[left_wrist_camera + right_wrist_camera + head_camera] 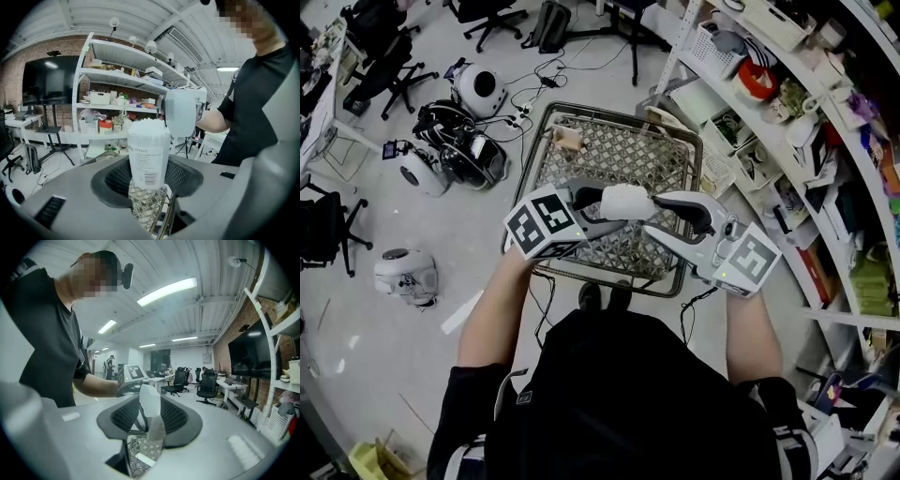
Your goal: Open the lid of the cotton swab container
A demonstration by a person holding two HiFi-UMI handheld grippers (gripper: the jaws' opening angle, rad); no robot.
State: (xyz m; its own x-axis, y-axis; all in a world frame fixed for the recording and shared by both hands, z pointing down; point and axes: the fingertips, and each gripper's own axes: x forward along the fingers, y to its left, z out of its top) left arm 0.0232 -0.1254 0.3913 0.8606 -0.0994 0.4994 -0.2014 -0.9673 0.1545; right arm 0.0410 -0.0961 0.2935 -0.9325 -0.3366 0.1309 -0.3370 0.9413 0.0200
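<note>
My left gripper (592, 208) pinched the opened cotton swab container (148, 154). My right gripper (654, 214) clamped the lid (181, 112) beside its top.

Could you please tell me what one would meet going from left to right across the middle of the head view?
black office chair → left gripper → cotton swab container → right gripper → white shelving
</note>
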